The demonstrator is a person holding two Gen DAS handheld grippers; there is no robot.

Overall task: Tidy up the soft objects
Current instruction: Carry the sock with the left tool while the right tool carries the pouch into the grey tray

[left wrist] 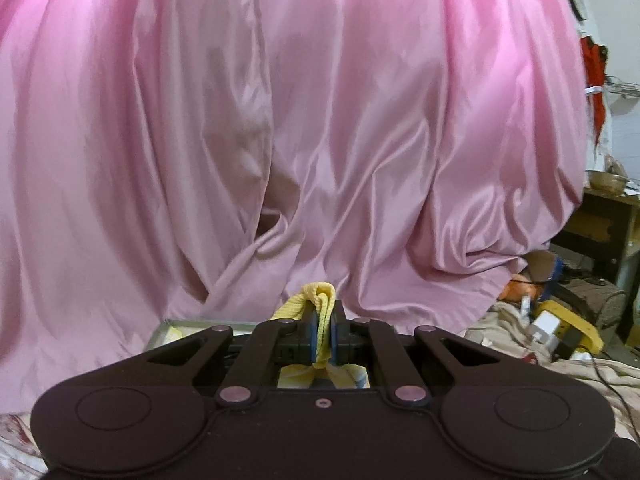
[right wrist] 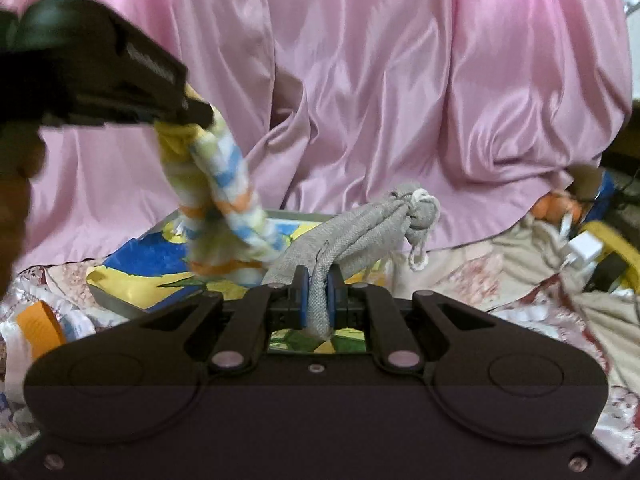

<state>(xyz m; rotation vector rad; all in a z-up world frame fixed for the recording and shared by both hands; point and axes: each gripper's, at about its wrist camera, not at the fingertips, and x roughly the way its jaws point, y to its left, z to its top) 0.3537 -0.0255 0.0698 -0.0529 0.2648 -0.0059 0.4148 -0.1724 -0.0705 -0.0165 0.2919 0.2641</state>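
left hand-held gripper (left wrist: 325, 334) clamped on yellow cloth (left wrist: 320, 300), right hand-held gripper (right wrist: 319, 300) clamped on grey cloth (right wrist: 360, 224)

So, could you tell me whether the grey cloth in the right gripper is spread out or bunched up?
Bunched up: the grey cloth is gathered into a knotted bundle, pinched in the right gripper.

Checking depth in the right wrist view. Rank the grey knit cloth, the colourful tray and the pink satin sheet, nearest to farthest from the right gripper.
1. Grey knit cloth: pinched in the right gripper, running forward and right.
2. Colourful tray: just beyond and below the gripper, mostly to the left.
3. Pink satin sheet: hanging behind the tray, filling the background.
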